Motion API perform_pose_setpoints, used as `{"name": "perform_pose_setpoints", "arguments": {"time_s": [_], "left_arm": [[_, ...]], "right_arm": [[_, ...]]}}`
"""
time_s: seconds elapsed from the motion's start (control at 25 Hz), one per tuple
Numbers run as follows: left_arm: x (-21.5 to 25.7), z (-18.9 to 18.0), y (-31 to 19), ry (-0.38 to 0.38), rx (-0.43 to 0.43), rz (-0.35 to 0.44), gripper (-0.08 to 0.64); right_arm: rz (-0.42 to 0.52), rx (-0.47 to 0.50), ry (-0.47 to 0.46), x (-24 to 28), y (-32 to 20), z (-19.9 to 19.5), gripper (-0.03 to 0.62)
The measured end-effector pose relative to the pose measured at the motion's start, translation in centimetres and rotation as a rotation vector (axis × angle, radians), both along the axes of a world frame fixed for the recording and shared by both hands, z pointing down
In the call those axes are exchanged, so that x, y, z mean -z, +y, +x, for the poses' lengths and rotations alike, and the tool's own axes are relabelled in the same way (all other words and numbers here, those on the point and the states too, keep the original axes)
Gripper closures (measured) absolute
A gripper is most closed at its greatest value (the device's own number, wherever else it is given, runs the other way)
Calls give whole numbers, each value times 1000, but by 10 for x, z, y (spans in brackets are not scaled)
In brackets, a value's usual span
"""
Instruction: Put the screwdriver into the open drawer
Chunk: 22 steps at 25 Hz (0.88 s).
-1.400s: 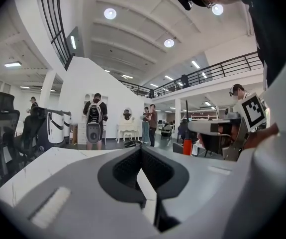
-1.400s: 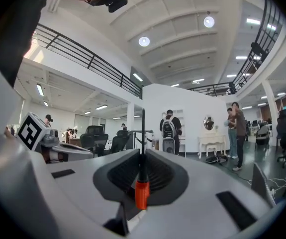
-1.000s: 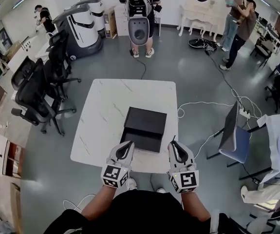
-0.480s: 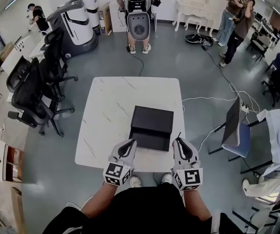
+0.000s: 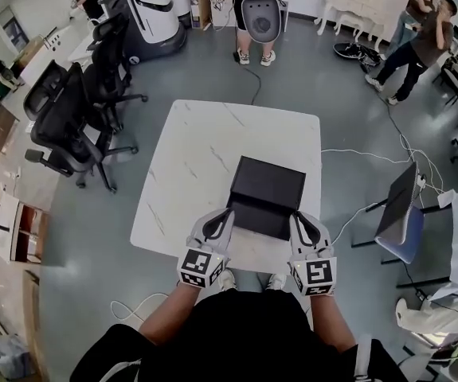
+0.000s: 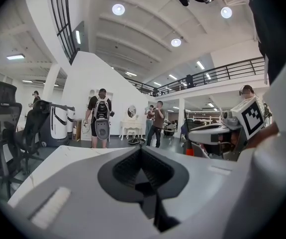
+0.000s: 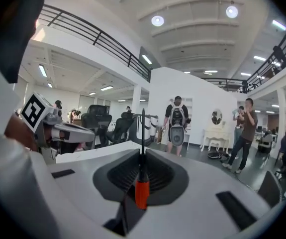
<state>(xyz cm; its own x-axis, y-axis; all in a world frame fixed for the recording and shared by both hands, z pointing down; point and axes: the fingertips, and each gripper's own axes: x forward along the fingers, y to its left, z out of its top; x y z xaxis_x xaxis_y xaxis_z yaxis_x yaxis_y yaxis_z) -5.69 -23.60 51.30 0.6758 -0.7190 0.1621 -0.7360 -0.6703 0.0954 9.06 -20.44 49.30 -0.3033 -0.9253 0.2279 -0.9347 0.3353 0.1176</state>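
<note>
Both claws have come forward to the open drawer (image 5: 260, 218) of the black box (image 5: 270, 183) on the white marbled bench (image 5: 189, 150) — the right claw (image 5: 303, 228) pinches the orange-collared, dark-shafted screwdriver (image 7: 142, 185), shaft pointing ahead along its jaws, drawer just ahead-left, while the left claw (image 5: 215, 228) is closed on nothing.

My left gripper (image 6: 142, 153) has its jaws pressed together with nothing between them, and the white table (image 6: 58, 158) spreads beyond. At right I see the right gripper (image 6: 195, 134), its marker cube (image 6: 252, 117) and the screwdriver (image 6: 189, 151) with its orange handle. Farther off stands a backpack wearer (image 6: 101, 125), with 2 people (image 6: 155, 128) nearby.
</note>
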Motion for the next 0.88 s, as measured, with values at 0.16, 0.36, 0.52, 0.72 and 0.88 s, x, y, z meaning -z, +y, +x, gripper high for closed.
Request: {"name": "perform_pose_setpoints", "arguments": {"time_s": [0.16, 0.36, 0.52, 0.72, 0.88], "left_arm": [[-10, -1, -6, -10, 27, -24, 551], [-20, -11, -12, -24, 63, -47, 551], [-26, -16, -18, -36, 82, -61, 551], [-37, -24, -22, -32, 104, -85, 551], [-45, -31, -21, -21, 124, -103, 551]], "right_arm": [[-64, 58, 60, -23, -14, -7, 554], [-155, 140, 188, -56, -30, -19, 554], [-260, 212, 290, -86, -41, -30, 554], [-364, 307, 433, -129, -49, -50, 554], [-459, 385, 530, -166, -51, -60, 554]]}}
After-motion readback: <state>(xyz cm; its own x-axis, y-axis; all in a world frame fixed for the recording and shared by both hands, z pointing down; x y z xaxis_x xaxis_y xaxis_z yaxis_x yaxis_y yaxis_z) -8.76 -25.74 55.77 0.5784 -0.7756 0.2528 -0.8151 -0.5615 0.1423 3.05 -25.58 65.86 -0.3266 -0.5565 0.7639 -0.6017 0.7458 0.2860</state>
